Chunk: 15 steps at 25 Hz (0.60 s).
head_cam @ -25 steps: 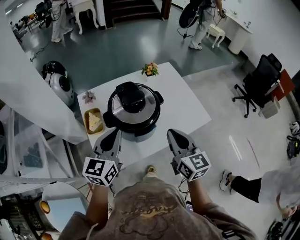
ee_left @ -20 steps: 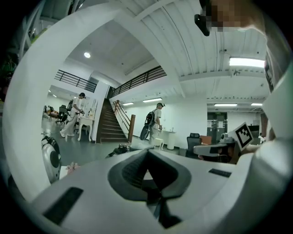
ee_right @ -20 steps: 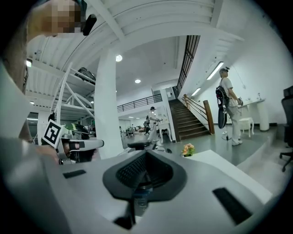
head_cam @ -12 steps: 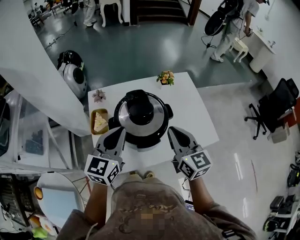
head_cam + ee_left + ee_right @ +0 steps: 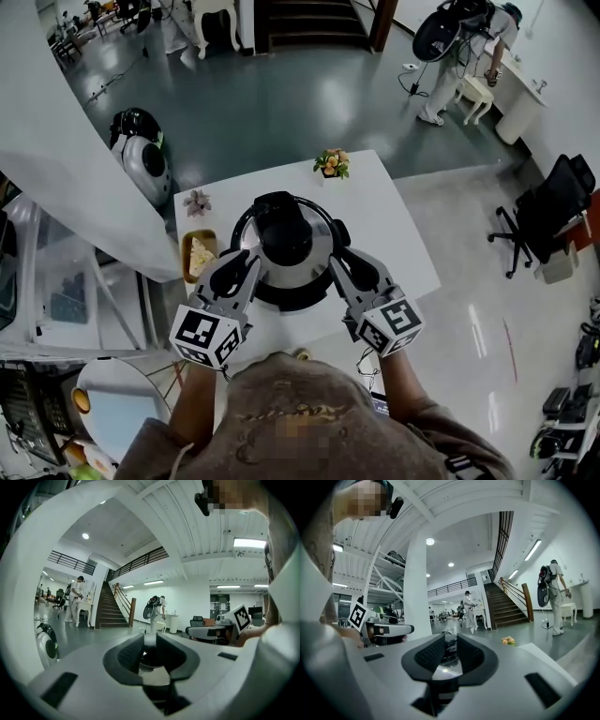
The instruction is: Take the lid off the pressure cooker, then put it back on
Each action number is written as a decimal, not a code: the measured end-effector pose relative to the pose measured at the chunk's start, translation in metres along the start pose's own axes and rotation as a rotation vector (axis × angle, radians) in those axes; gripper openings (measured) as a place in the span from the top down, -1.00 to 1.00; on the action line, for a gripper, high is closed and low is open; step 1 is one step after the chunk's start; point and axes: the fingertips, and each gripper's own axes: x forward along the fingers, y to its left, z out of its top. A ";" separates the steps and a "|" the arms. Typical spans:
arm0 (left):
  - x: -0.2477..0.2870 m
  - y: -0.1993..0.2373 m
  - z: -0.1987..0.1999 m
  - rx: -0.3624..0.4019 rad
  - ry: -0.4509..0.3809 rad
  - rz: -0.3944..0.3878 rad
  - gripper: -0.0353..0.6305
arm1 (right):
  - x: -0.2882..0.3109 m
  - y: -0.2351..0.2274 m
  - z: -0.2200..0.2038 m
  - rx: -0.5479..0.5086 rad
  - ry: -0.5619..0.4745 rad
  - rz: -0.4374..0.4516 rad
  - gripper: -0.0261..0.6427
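Note:
The pressure cooker [image 5: 298,289] stands in the middle of the white table [image 5: 394,239], its steel lid [image 5: 311,262] on, with a black handle [image 5: 284,232] on top. My left gripper [image 5: 247,266] reaches to the lid's left edge and my right gripper [image 5: 339,263] to its right edge, both pointing level. In the left gripper view the jaws of the left gripper [image 5: 150,642] are opening by a narrow gap, and only the lid [image 5: 154,677] shows beyond it. The right gripper [image 5: 450,645] is opening the same way, with the lid [image 5: 448,669] seen through its gap. Nothing is held.
A yellow dish of food [image 5: 199,254] lies left of the cooker, beside a small flower [image 5: 197,200]. A flower pot [image 5: 330,164] stands at the table's far edge. People [image 5: 450,47] move about the hall, and an office chair [image 5: 548,211] stands at the right.
Both grippers have moved forward from the table's near edge to the cooker's sides. Their jaws have parted slightly.

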 end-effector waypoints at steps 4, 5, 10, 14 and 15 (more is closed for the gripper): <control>0.006 0.001 -0.001 -0.003 0.006 -0.030 0.45 | 0.009 0.000 -0.002 -0.010 0.011 0.039 0.58; 0.008 0.001 -0.002 -0.002 0.008 -0.039 0.39 | 0.010 0.000 -0.003 -0.008 0.016 0.050 0.52; 0.015 -0.003 -0.004 0.035 0.022 -0.102 0.06 | 0.020 0.002 -0.007 -0.019 0.043 0.133 0.10; 0.024 -0.003 -0.009 0.075 0.056 -0.138 -0.03 | 0.032 0.006 -0.011 -0.066 0.078 0.230 0.00; 0.026 -0.003 -0.010 0.086 0.064 -0.147 0.00 | 0.035 0.007 -0.012 -0.076 0.088 0.255 0.00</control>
